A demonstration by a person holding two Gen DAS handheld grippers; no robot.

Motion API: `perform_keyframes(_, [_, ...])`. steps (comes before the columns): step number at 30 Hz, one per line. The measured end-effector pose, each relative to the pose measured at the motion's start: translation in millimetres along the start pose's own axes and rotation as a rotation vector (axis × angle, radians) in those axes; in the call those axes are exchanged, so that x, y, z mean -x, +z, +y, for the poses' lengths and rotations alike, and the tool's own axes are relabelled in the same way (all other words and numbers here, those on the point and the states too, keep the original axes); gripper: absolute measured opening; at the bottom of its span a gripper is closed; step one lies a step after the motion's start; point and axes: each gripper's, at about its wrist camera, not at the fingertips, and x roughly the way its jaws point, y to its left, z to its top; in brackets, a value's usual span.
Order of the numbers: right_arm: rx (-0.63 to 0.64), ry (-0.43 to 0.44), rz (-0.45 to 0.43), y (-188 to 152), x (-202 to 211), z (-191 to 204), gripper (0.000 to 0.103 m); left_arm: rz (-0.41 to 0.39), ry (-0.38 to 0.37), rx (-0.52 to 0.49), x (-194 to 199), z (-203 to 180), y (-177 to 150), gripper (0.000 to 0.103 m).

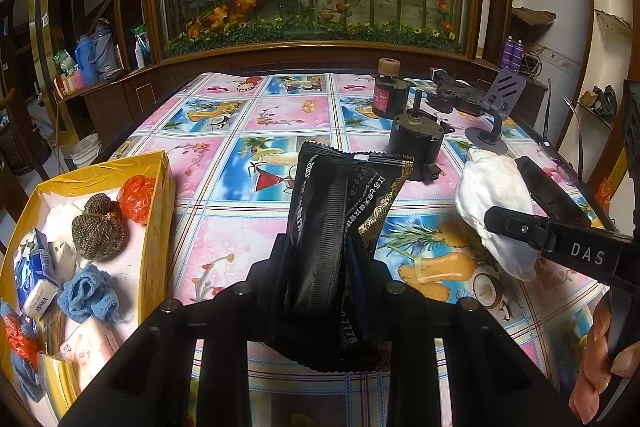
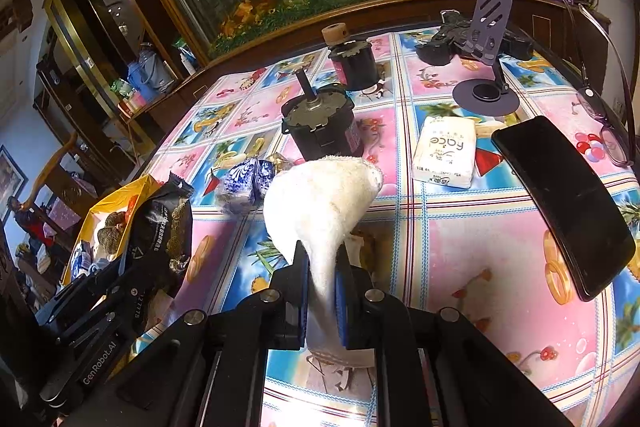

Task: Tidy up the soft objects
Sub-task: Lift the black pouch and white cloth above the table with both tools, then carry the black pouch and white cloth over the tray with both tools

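Two tools are both full. At far left my yellow box [image 1: 158,211] sits on the surface [image 1: 224,227], holding soft bits. My left tool [image 1: 320,259] pinches a black foil packet [image 1: 340,211] upright near the box. To the right, my right tool [image 2: 322,279] clamps a white cloth [image 2: 320,203] above the surface.

Both grippers are built of matte black plastic with round silver screws. Blue pads line the right gripper [image 2: 322,291]. "DAS" is printed beside what seem bare fingers [image 1: 600,359].
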Motion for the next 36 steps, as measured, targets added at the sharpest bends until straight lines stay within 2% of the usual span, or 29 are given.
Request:
perform_keyframes(12, [0.002,-0.014,-0.02,1.9,0.5,1.5,0.011,-0.031,-0.001,0.019,7.3,4.0,2.3,0.027])
perform_keyframes(15, [-0.012,-0.032,-0.049,4.1,2.8,3.6,0.011,-0.05,-0.01,0.054,13.5,12.5,4.8,0.027])
perform_keyframes(18, [-0.036,-0.008,-0.065,3.9,2.6,12.7,0.011,-0.074,-0.012,0.106,24.1,26.3,8.3,0.027])
perform_keyframes(25, [0.061,0.085,-0.072,-6.1,-8.7,76.1,0.012,-0.097,0.007,0.166,55.2,65.5,15.9,0.028])
perform_keyframes(30, [0.143,0.167,-0.067,-11.7,-14.7,126.5,0.012,-0.108,0.083,0.246,76.3,122.3,16.8,0.028])
perform_keyframes(36, [0.225,0.262,-0.037,-23.9,-26.0,184.4,0.012,-0.073,0.182,0.337,92.1,189.4,-9.4,0.028])
